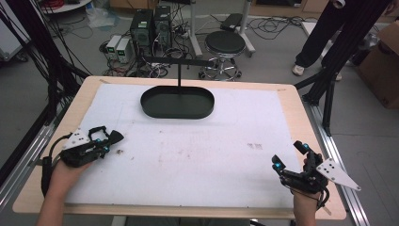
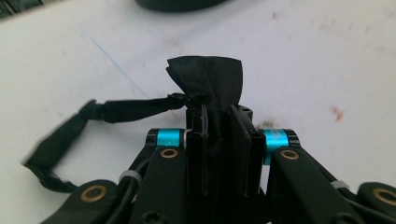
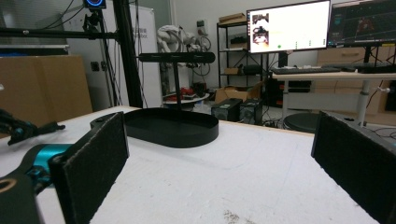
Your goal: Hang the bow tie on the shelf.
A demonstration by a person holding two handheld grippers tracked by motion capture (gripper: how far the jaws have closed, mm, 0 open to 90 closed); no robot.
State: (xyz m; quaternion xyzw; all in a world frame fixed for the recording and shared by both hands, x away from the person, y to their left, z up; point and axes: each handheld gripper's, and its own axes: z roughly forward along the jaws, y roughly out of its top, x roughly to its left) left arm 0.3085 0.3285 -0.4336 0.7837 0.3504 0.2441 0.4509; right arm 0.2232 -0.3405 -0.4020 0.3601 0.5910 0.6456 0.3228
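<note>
- White sheet (image 1: 188,155) covers most of the wooden table (image 1: 291,101) in the high view; a black oval tray (image 1: 177,102) with an upright post and crossbar sits at 12 o'clock on the sheet; the left gripper (image 1: 113,138) lies at 9 o'clock, held by the left hand (image 1: 70,172), its jaws close together with something black between them; the right gripper (image 1: 288,154) sits at 4 o'clock in the right hand (image 1: 306,200), jaws spread wide and empty; a stool (image 1: 225,44) and computer cases (image 1: 150,26) stand on the floor beyond the table; a person's legs (image 1: 320,33) show at 1 o'clock.
- Left gripper view: the left gripper (image 2: 219,126) is clamped on a black cloth strip (image 2: 208,86); a folded end stands up above the jaws, and a tail (image 2: 70,126) trails off toward 9 o'clock on the sheet; the tray's edge (image 2: 180,3) shows at 12 o'clock.
- Right gripper view: the right gripper (image 3: 219,154) has its padded jaws far apart, nothing between them; the tray (image 3: 170,127) lies ahead at 11 o'clock, well apart; the left gripper's tip (image 3: 21,128) shows at 9 o'clock; two monitors (image 3: 289,25) stand in the background at 1 o'clock.
</note>
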